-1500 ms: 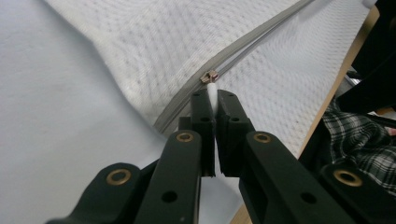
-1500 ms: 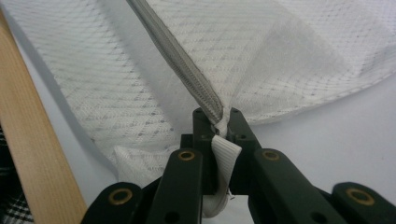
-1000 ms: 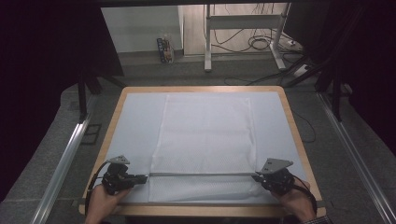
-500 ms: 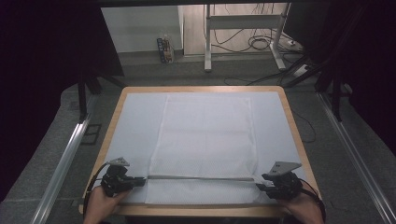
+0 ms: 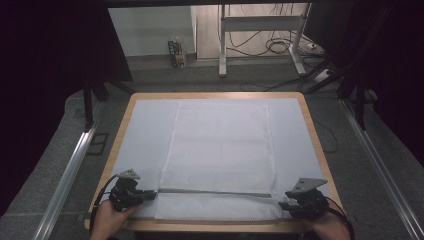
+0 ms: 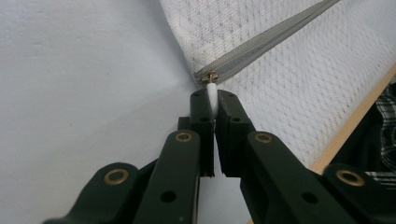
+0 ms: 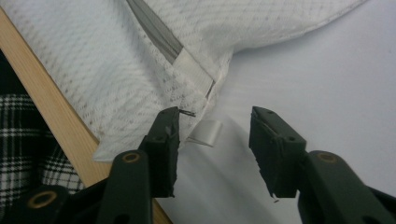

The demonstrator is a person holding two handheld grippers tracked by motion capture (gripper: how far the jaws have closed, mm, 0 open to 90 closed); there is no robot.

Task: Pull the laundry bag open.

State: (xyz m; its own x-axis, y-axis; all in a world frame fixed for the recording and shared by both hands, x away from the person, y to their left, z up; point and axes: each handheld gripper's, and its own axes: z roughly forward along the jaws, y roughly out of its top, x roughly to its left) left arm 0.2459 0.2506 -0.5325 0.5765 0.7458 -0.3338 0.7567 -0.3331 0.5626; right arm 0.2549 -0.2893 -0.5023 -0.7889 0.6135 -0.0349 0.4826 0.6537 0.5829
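White mesh fabric lies flat on my table (image 5: 305, 130): a zippered cover (image 5: 220, 150) spread over a pale sheet (image 5: 145, 135), with its grey zipper (image 5: 210, 191) running across the near end from about eight o'clock to four o'clock in the high view. I keep it flat and square to me so that both ends of the zipper are within reach of my hands.

My left gripper (image 6: 212, 100) sits at the eight o'clock end, jaws pressed together on the white pull tab (image 6: 212, 91), which hangs off the brass slider (image 6: 213, 77). I hold the tab by its tip and in line with the zipper, so any pull should go straight along the teeth rather than twisting the slider.

My right gripper (image 7: 215, 128) waits at the four o'clock end, jaws spread wide and holding nothing. A small white loop (image 7: 205, 132) lies on the sheet between them, just beside the corner of the cover where the zipper's white end patch (image 7: 194, 70) is sewn. I judge the loop is meant as an anchor: closing on it would let me hold that corner down while the left hand draws the slider. My left jaw is already near the fabric edge, so I would need care not to pinch mesh instead of the loop.
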